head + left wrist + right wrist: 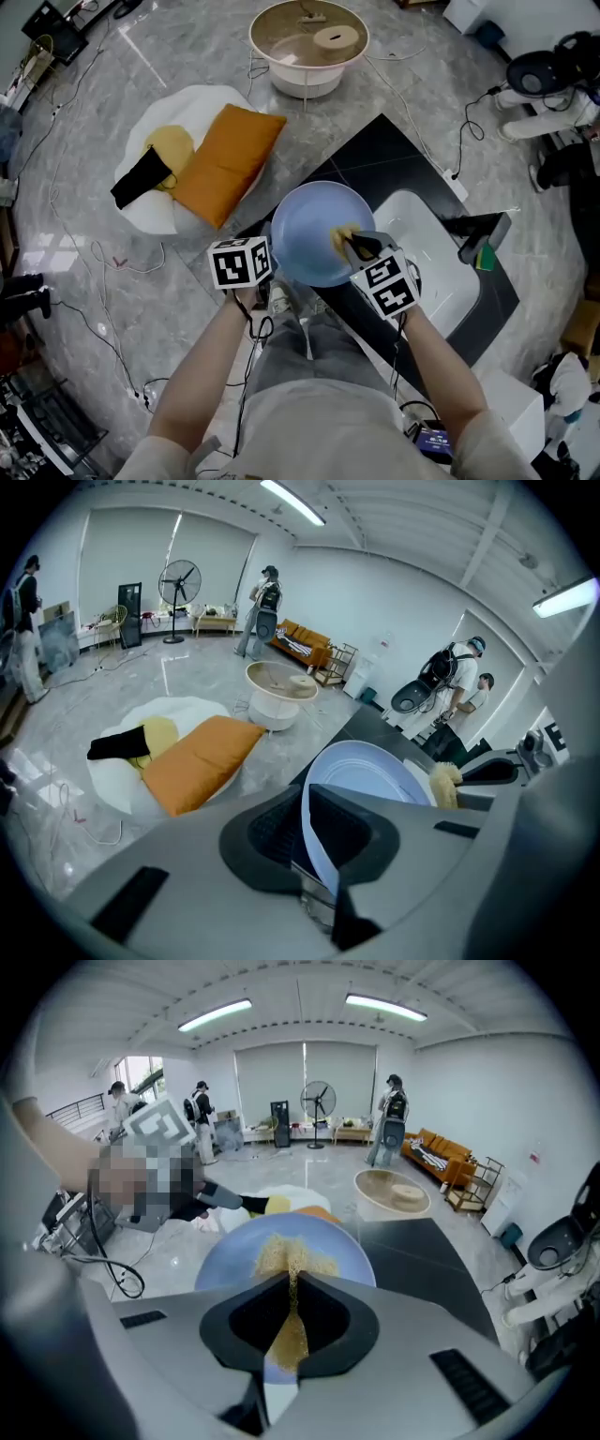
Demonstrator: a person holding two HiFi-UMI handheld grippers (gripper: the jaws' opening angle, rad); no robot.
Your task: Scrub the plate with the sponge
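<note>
While the left tool [272,251] clamps the rim of the blue plate [305,225] above the black desk [375,150], the right tool [356,246] pinches the yellow sponge [340,234] against its face. A white sink [427,234] lies just beside, an orange pillow [228,161] well apart. The tools hide the plate's near edge.

The grey marble floor [84,169] is carrying a white floor cushion [155,214] at ten o'clock, a round white stand [307,82] at twelve and a black counter [375,150] at three. Loose cables [108,330] are trailing at eight.
</note>
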